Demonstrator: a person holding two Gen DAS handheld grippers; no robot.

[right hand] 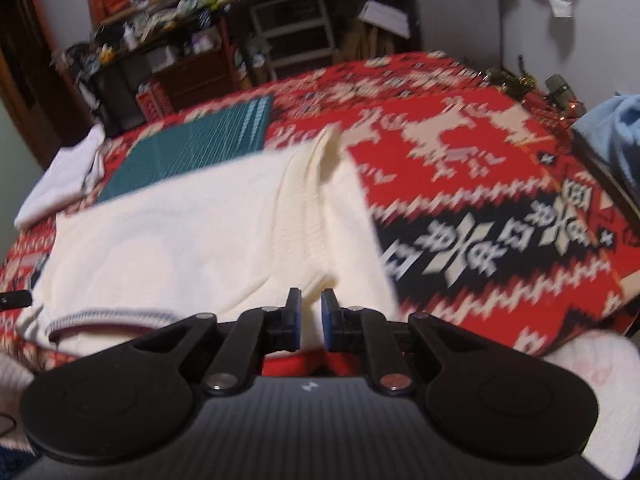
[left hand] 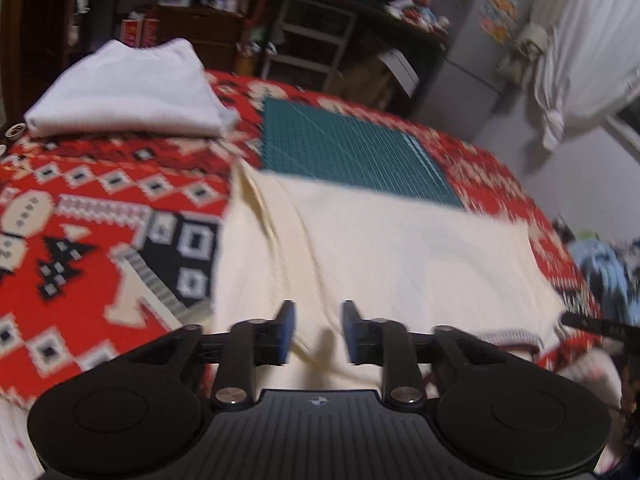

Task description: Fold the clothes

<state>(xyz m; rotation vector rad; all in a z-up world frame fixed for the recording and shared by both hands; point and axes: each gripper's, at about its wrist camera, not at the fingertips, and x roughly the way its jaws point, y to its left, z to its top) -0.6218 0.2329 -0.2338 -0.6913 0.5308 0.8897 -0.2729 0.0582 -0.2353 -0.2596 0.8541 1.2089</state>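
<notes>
the cream sweater (left hand: 392, 248) looked soft and floppy, best pinched at its near shoulders, where the left gripper (left hand: 319, 330) and right gripper (right hand: 311, 318) hovered, jaws narrowly parted, empty.

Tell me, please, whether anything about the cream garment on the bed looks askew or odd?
Slightly. The cream sweater lies mostly flat, but a raised ridge of bunched fabric runs along its right side, and its far edge overlaps the green cutting mat. Nothing looks damaged.

Cream sweater (right hand: 192, 236) spread flat on the red patterned blanket (right hand: 472, 184).
The right gripper (right hand: 311, 320) is held at its near edge, jaws slightly parted; a green cutting mat (right hand: 200, 148) is partly covered beyond.
</notes>
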